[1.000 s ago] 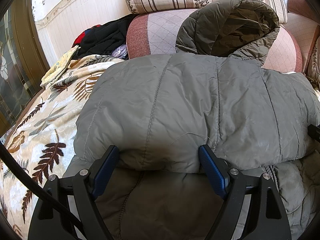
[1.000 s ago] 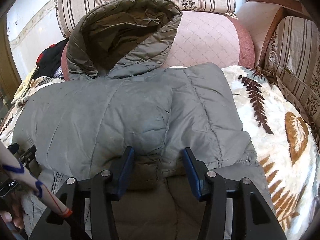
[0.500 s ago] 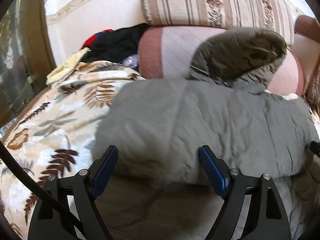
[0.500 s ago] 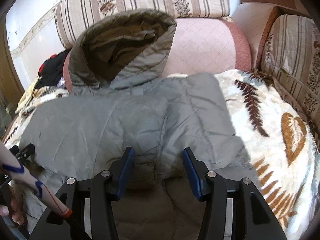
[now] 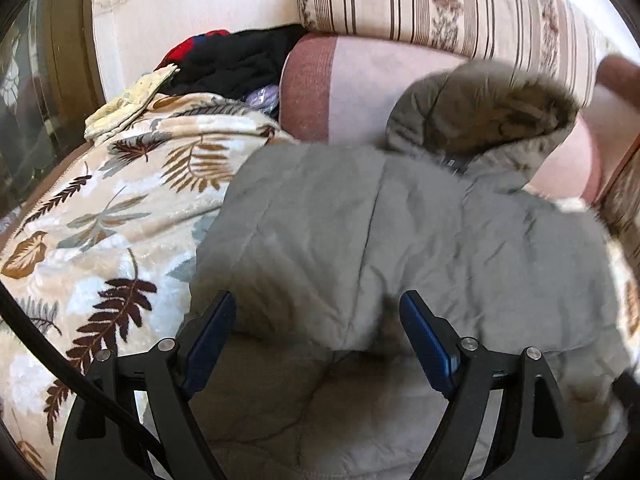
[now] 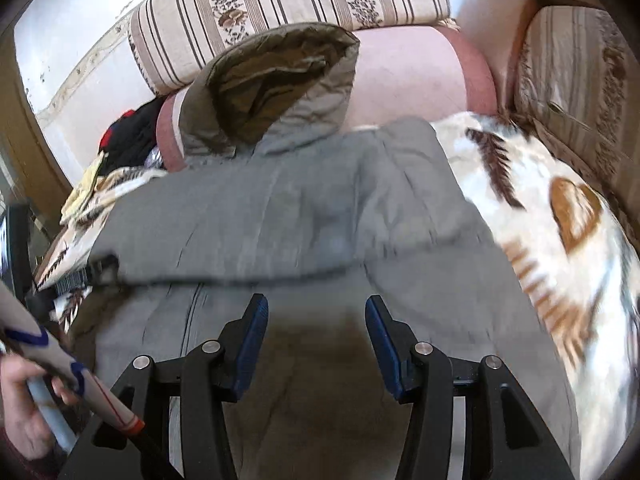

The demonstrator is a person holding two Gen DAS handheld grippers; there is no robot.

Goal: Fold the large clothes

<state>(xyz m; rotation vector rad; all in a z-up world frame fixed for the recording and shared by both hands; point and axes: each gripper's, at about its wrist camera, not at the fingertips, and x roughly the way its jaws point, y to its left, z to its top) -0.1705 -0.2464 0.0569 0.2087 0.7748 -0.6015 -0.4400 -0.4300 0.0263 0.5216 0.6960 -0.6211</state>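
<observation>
A large grey-olive padded jacket [image 5: 400,232] lies on a leaf-patterned blanket [image 5: 100,220], its upper half folded over the lower half. Its hood [image 5: 480,120] rests against a pink cushion. It also shows in the right wrist view [image 6: 300,208], hood [image 6: 276,80] at the top. My left gripper [image 5: 318,320] is open and empty, just in front of the folded edge. My right gripper [image 6: 316,324] is open and empty, over the jacket's lower part, short of the folded edge.
A pile of black and red clothes [image 5: 236,60] lies at the back left. Striped cushions [image 5: 440,4] and a pink cushion [image 6: 408,76] line the back. Another striped cushion [image 6: 580,88] is on the right. The left hand [image 6: 24,412] and its gripper handle show at lower left.
Both grippers have pulled back and risen from the folded edge. The jacket now looks farther away and lies still, folded over.
</observation>
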